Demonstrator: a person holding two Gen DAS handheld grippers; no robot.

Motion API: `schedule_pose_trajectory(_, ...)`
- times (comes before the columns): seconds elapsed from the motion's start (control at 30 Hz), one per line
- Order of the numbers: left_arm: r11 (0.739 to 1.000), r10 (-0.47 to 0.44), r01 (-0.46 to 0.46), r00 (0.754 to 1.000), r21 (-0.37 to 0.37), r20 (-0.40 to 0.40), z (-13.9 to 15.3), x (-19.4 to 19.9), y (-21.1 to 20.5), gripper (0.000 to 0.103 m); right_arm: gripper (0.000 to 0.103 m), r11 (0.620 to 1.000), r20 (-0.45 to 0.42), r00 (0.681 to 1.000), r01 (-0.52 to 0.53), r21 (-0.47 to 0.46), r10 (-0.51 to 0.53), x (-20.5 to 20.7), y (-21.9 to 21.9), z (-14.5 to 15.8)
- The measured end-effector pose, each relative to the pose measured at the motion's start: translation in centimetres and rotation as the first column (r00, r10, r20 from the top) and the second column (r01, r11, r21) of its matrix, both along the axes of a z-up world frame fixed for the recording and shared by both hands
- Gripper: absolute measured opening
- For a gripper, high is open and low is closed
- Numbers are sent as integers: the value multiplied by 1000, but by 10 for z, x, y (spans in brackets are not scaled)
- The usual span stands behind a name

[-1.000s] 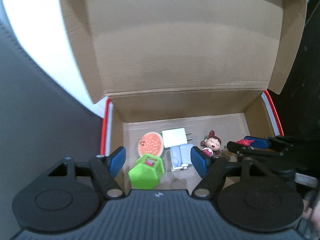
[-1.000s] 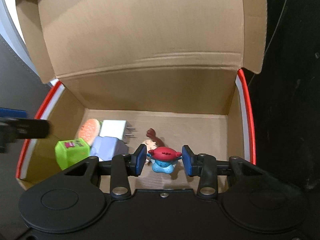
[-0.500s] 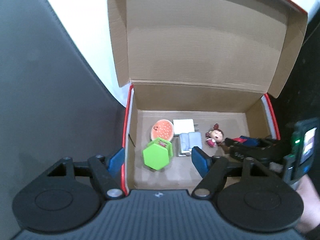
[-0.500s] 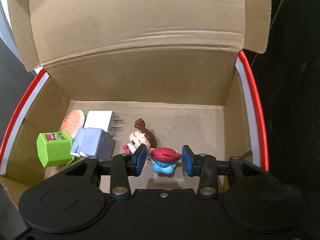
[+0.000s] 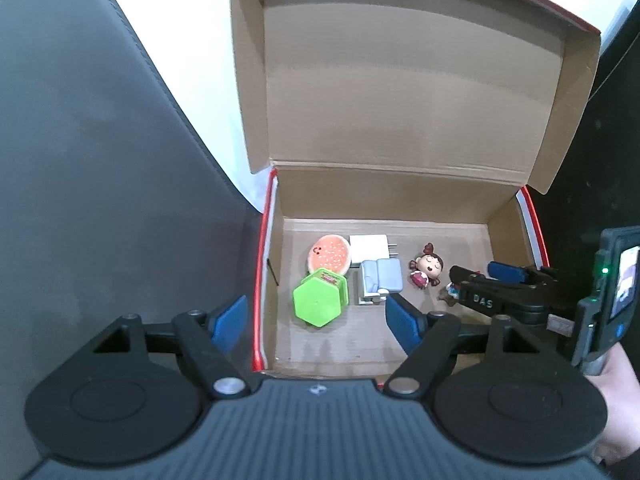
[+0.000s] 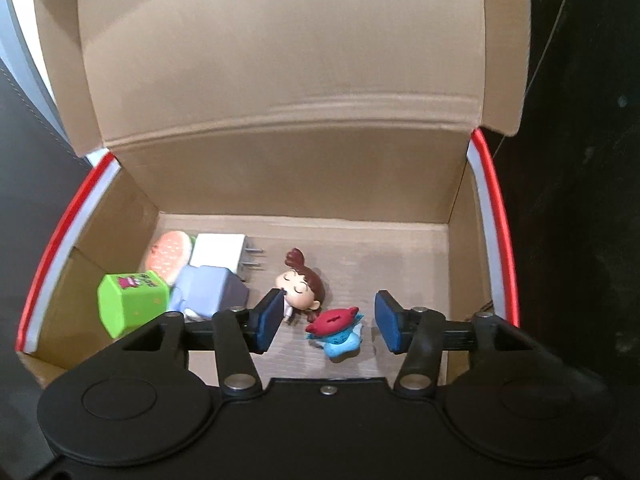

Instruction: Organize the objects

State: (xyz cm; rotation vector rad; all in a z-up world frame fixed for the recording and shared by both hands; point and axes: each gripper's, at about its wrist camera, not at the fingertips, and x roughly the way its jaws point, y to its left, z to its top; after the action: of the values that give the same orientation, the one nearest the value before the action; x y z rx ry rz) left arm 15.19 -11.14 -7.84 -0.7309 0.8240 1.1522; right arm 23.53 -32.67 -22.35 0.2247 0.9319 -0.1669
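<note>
An open cardboard box (image 5: 400,196) (image 6: 280,184) holds several small things: a green hexagonal block (image 5: 320,304) (image 6: 130,304), a burger toy (image 5: 329,253) (image 6: 168,255), a white plug adapter (image 5: 370,246) (image 6: 218,250), a grey-blue sofa toy (image 5: 380,280) (image 6: 208,290) and a girl figure (image 5: 428,270) (image 6: 302,288). A red-and-blue toy (image 6: 338,330) lies on the box floor between the pads of my open right gripper (image 6: 326,322), untouched. My left gripper (image 5: 316,322) is open and empty above the box's front left edge. The right gripper also shows in the left wrist view (image 5: 492,284).
The box lid (image 5: 412,92) stands upright behind. A grey padded surface (image 5: 100,160) lies left of the box, a white surface (image 5: 180,32) behind it, and a dark surface (image 6: 580,200) to the right. The right part of the box floor (image 6: 400,256) is bare.
My right gripper has opened and let go of the red-and-blue toy, which now lies on the box floor. My left gripper has pulled back and up, away from the box.
</note>
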Motion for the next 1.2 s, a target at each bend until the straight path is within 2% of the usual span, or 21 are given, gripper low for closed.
schedule_pose_trajectory(0.27,999,45,-45,999,26,-6,17,-13,-9,86,60,1000,30,999,-13,16,12,-15,4,36)
schedule_pose_trajectory(0.37,998,55,-55,998,42,8,26,-17,-13,92,71,1000,54,998,-26,11,25,-19,7,51)
schedule_pose_trajectory(0.43,997,59,-60,998,50,20,30,-20,-16,96,88,1000,71,997,-23,9,23,-23,7,63)
schedule_pose_trajectory(0.6,996,63,-66,997,66,45,41,-24,-23,102,103,999,99,995,-32,22,29,-35,6,89)
schedule_pose_trajectory(0.97,988,47,-59,995,146,87,72,-28,-47,103,103,999,158,987,-46,16,42,-59,15,134)
schedule_pose_trajectory(1.2,984,39,-55,995,170,96,88,-37,-58,103,103,1000,141,990,-19,-9,20,-74,17,160)
